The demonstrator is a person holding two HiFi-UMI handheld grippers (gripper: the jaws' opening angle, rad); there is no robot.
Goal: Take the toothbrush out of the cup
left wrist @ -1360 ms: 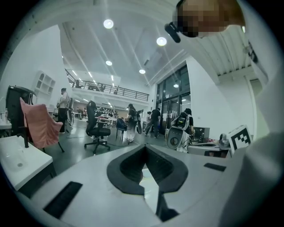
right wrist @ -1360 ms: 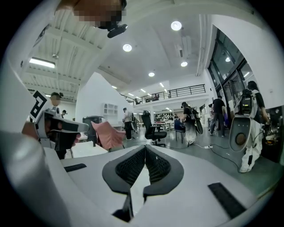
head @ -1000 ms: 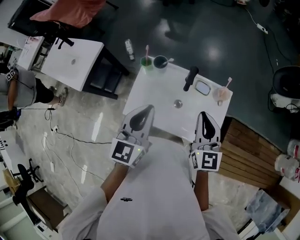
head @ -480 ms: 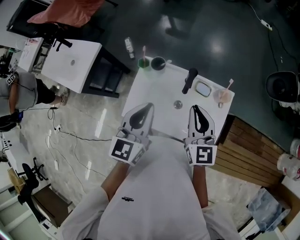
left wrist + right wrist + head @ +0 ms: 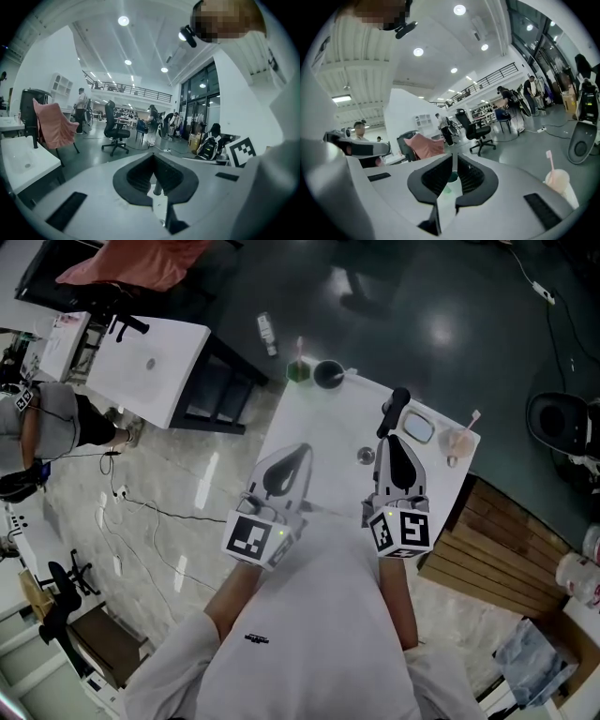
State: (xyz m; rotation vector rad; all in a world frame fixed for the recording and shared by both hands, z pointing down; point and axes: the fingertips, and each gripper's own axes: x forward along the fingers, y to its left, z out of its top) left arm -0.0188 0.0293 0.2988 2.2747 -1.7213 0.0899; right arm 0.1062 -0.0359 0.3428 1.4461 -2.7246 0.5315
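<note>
Toothbrush point(image 5: 473, 418) stands in pink cup point(image 5: 458, 442); empty right claw point(image 5: 392, 442) is opening.

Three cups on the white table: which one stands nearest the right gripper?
The pale pink cup with the pink toothbrush, at the right edge of the table near the right gripper; the green cup and dark cup stand at the far corner.

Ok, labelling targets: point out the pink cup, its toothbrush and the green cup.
pink cup point(image 5: 458, 443): head view, body
toothbrush point(image 5: 551, 164): right gripper view, handle
green cup point(image 5: 297, 374): head view, body
</note>
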